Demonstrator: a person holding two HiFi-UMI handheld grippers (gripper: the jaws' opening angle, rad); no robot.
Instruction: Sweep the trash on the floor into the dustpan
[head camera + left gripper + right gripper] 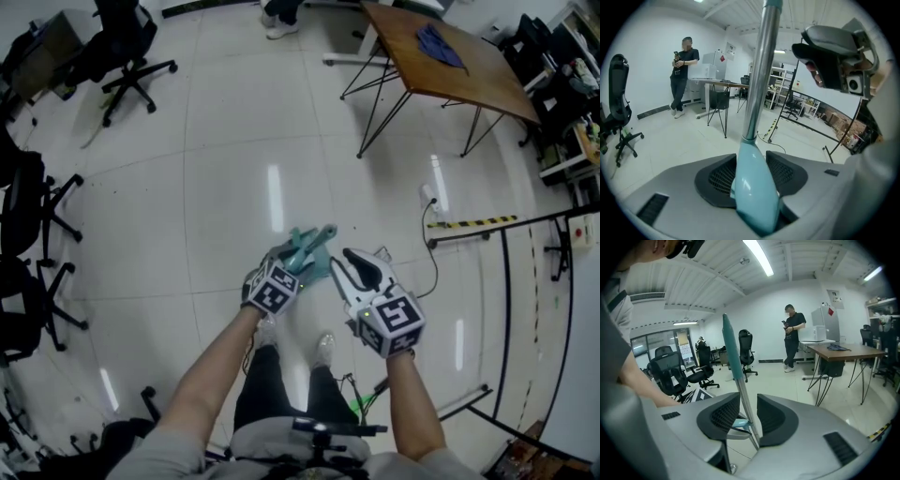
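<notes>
In the head view my two grippers are held close together above the white tile floor, with teal tool parts (311, 248) between them. The left gripper (298, 258) is shut on a thick teal handle (754, 187); the handle fills the gap between both pads, and its metal pole (761, 70) rises away from the jaws. The right gripper (343, 261) is open. A thin metal rod (745, 399) with a teal upper part (730, 348) passes between its pads (771, 416), with a gap at the left pad. I see no trash on the floor.
A wooden table (487, 80) with a blue cloth (441, 45) stands at the back right. Black office chairs (131, 56) line the left side. A power strip with a cable (429, 197) and striped tape (473, 222) lie to the right. A person (682, 75) stands by the far wall.
</notes>
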